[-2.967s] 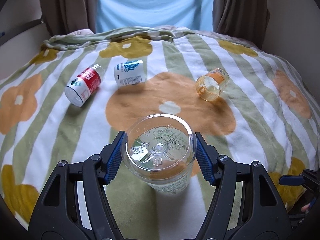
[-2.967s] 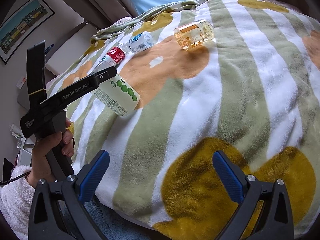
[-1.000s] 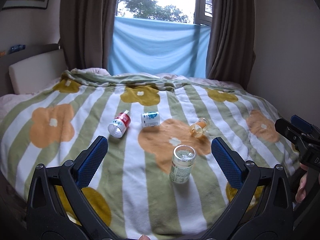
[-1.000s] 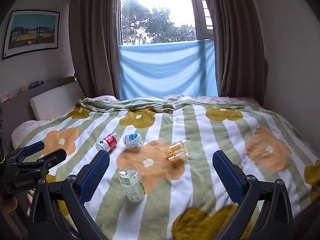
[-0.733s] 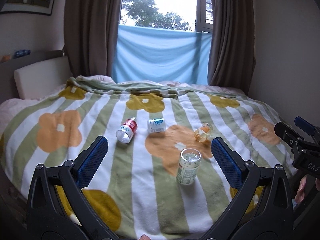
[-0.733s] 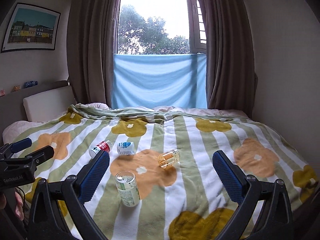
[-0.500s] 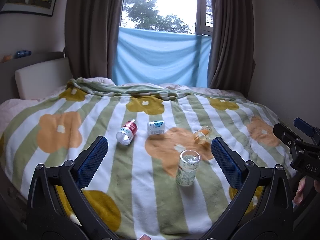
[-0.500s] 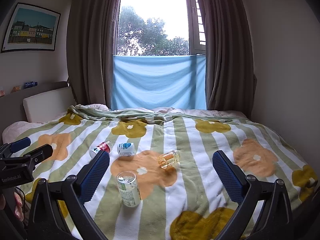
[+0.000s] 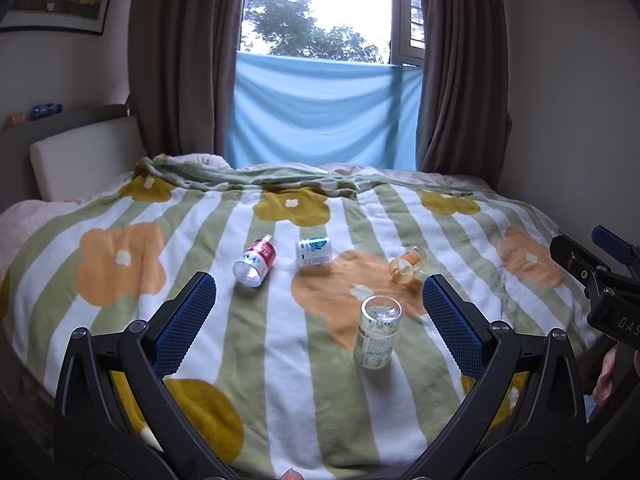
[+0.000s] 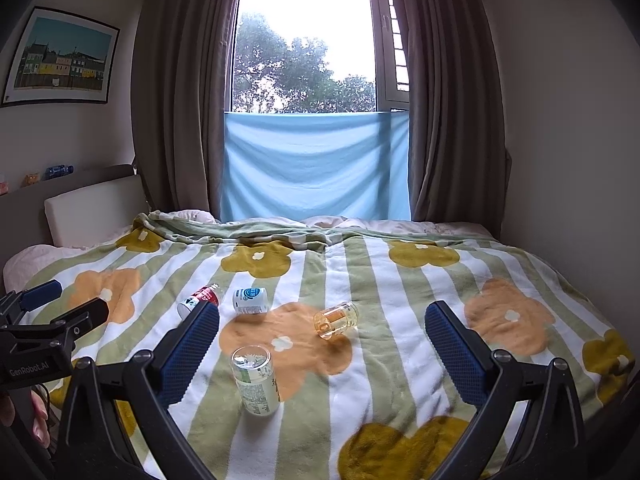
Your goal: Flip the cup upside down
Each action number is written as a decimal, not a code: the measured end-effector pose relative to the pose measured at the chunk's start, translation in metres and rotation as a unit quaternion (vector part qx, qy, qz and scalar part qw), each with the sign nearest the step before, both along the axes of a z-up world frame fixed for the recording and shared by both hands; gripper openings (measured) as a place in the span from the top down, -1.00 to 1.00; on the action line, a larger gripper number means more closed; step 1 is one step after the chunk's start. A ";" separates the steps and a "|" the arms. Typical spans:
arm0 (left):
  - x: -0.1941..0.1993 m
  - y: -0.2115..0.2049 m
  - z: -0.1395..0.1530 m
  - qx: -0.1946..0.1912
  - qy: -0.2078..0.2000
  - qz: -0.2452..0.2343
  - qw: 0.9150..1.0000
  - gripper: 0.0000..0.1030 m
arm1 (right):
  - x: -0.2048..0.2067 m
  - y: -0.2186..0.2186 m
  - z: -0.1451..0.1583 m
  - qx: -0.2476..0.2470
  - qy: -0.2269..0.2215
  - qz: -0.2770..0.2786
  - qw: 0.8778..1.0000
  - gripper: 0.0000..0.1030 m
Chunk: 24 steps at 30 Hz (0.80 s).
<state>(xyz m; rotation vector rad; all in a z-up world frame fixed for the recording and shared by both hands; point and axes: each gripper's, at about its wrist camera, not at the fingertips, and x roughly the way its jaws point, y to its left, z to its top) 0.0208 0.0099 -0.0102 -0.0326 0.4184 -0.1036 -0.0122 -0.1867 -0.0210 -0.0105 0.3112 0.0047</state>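
A clear cup with a green and white label stands upside down, leaning a little, on the flowered blanket; it also shows in the right wrist view. My left gripper is open and empty, held back from the bed. My right gripper is open and empty, also held back. The right gripper shows at the right edge of the left wrist view, and the left gripper at the left edge of the right wrist view.
A red-labelled cup, a white blue-labelled cup and an amber glass cup lie on their sides on the blanket beyond the upside-down cup. A headboard stands at the left, a window with curtains behind.
The left gripper has let go of the labelled cup, leaving it upside down on the blanket. Both grippers have pulled back and up from the bed.
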 end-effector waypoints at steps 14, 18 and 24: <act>0.000 0.007 -0.005 -0.008 0.003 0.003 1.000 -1.00 | -0.001 0.000 0.001 -0.002 0.001 0.001 1.000 -0.99; -0.001 0.006 -0.004 0.000 -0.001 0.006 1.000 -1.00 | -0.001 0.000 0.001 -0.001 0.001 0.000 1.000 -0.99; -0.003 0.003 -0.002 0.009 -0.007 0.006 1.000 -1.00 | -0.001 0.000 0.001 -0.001 0.002 0.001 1.000 -0.99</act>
